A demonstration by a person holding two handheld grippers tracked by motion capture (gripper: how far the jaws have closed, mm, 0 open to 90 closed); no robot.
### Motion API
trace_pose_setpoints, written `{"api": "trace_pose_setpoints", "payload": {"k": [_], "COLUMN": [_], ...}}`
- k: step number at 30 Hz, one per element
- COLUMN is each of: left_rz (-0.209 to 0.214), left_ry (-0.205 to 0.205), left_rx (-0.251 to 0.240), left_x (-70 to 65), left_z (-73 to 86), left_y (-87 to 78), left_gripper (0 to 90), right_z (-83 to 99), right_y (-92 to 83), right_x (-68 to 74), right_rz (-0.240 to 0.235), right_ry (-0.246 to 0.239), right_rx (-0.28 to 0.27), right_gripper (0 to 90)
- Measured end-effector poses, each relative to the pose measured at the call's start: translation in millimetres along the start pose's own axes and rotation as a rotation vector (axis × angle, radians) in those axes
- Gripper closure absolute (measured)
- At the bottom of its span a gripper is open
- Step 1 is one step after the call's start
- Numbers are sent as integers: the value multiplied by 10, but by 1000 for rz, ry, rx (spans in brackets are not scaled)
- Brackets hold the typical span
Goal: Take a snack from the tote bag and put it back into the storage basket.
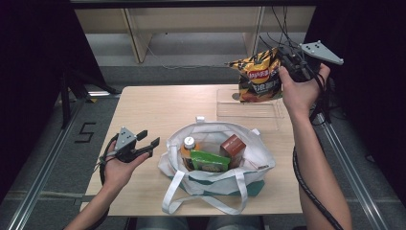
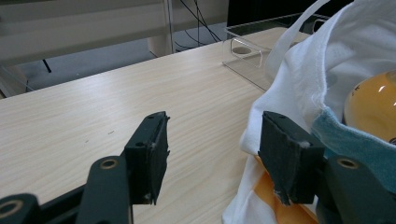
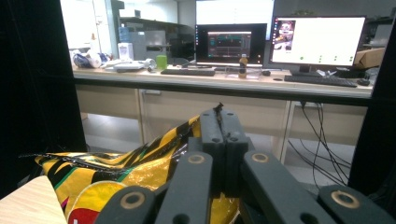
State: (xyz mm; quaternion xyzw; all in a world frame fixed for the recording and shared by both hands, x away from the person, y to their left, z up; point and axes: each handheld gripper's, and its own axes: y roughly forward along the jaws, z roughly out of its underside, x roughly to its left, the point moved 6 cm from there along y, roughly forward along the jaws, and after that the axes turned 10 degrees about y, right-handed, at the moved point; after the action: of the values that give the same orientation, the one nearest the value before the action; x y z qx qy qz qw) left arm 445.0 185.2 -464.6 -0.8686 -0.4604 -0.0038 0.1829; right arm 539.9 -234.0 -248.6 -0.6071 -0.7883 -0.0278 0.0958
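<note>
Holding one chip bag [image 1: 257,75] in right claw [image 1: 283,56], one tote [image 1: 215,165], three items inside

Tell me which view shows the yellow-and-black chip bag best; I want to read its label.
The high view: the yellow-and-black chip bag hangs there facing the camera, logo visible. The right gripper view catches its crinkled top edge pinched in the right gripper.

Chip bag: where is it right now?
High view, upper right: the chip bag hangs clamped in the right tool, lifted over the clear tray beyond the white tote bag.
</note>
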Motion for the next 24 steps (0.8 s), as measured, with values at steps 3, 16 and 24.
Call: {"api": "trace_pose_setpoints", "payload": {"k": [3, 16, 24], "left_rz": [1, 10, 10], "left_ry": [2, 8, 9], "left_rx": [-1, -10, -9], "left_x": [0, -9, -8], "left_z": [-1, -1, 1], "left_y": [2, 16, 13], "left_gripper": [418, 418, 417], "right_z": [-1, 45, 152], "right_y": [38, 210, 334], "right_x": [-27, -124, -199], "right_rz": [6, 21, 33], "right_ry": [6, 18, 32], "right_rx": [-1, 26, 50], "right_gripper": [900, 900, 900]}}
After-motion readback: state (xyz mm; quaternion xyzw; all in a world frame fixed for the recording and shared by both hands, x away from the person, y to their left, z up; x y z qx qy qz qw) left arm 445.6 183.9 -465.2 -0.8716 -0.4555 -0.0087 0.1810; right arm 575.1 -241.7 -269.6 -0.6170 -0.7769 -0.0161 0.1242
